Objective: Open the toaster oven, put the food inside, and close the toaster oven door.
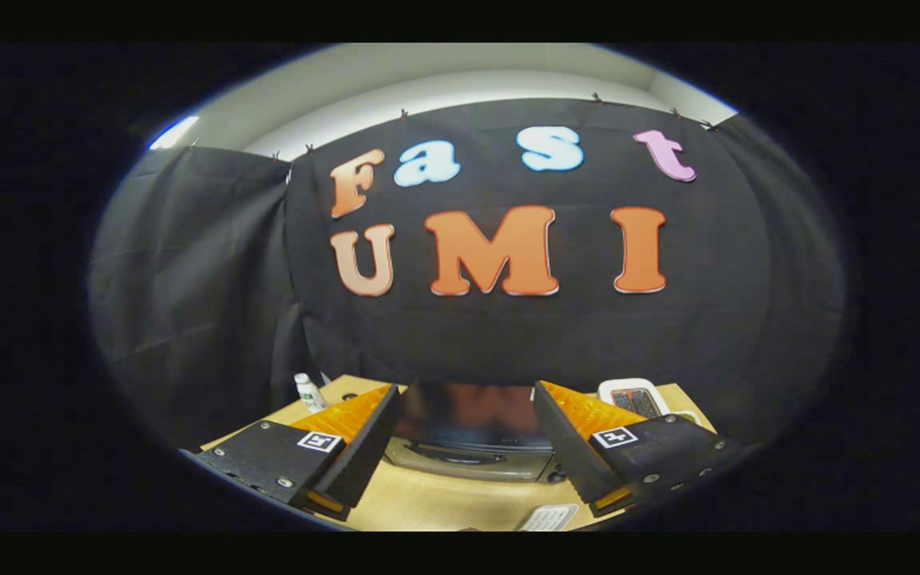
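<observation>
The toaster oven [468,447] sits on the wooden table [428,503], low between my two fingers and just ahead of them. I see its dark glossy top and a pale front strip with a handle or rim below it. Whether its door is open is not clear from here. My gripper [466,403] is open, held above the table, fingers spread wide with nothing between them. A white tray [632,395] with something dark and orange in it lies beyond the right finger, beside the oven.
A small white bottle [308,391] with a green label stands beyond the left finger near the table's back edge. A pale flat object [548,517] lies on the table close below the right finger. The black cloth wall rises right behind the oven.
</observation>
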The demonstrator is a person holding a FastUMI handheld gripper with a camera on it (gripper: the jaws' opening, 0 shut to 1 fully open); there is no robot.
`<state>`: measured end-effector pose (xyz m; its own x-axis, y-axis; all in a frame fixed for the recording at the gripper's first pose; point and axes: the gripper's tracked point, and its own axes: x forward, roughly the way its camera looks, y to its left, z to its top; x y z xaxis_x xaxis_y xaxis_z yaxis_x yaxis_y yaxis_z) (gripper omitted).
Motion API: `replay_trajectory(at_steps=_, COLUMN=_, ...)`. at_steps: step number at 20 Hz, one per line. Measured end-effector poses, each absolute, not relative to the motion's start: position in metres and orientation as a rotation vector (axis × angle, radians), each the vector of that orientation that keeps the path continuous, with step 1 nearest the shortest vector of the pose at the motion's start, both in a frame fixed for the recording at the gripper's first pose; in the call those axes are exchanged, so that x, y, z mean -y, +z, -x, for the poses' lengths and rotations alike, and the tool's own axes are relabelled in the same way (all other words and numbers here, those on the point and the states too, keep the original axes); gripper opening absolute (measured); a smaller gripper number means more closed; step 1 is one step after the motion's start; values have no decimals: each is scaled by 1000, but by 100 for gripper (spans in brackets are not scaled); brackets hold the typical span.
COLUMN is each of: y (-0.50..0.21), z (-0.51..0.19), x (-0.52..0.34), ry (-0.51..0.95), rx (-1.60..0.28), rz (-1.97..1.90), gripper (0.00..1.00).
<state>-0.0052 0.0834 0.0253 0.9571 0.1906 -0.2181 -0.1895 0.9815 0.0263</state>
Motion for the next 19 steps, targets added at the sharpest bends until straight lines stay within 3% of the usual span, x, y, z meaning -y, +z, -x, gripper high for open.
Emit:
replay_trajectory(at_steps=9, y=133, z=21, x=-53, ry=140, rx=60, rz=39, gripper=98)
replay_trajectory(at_steps=19, y=144, z=27, x=-43, ry=129, rx=73, rz=9, gripper=98)
